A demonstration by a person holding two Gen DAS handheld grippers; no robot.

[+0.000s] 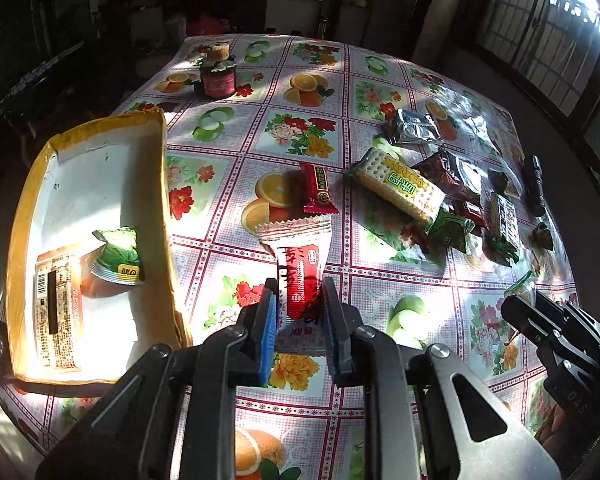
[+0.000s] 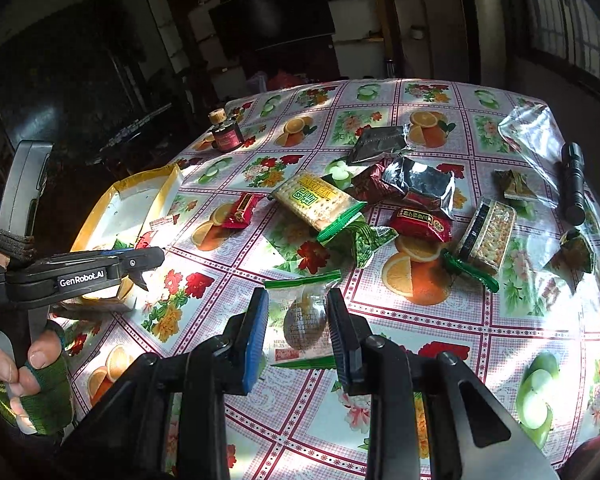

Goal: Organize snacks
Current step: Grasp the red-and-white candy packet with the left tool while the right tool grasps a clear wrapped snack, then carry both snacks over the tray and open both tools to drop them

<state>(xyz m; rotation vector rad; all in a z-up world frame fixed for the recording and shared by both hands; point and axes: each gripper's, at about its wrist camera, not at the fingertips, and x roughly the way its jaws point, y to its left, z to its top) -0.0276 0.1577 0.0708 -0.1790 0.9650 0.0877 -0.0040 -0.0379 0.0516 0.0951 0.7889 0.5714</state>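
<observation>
My left gripper (image 1: 299, 300) is shut on a red and white snack packet (image 1: 302, 280), held above the flowered tablecloth just right of a yellow-rimmed white box (image 1: 100, 152). In the box lie a clear barcoded packet (image 1: 56, 304) and a green packet (image 1: 120, 256). My right gripper (image 2: 298, 304) is shut on a clear packet with green ends (image 2: 304, 316) that has a round brown snack inside; it is lifted off the cloth. Each gripper shows in the other view: the right gripper (image 1: 516, 308) at the right edge, the left gripper (image 2: 148, 264) beside the box (image 2: 140, 200).
Several loose snacks lie mid-table: a cracker pack (image 2: 316, 200), red packets (image 2: 242, 210), silver packs (image 2: 420, 184), a dark cracker pack (image 2: 488, 236). A small jar (image 2: 226, 132) stands at the far left. A black flashlight (image 2: 572, 184) and a clear bag (image 2: 532, 132) lie near the right edge. A gloved hand (image 2: 32, 360) holds the left gripper.
</observation>
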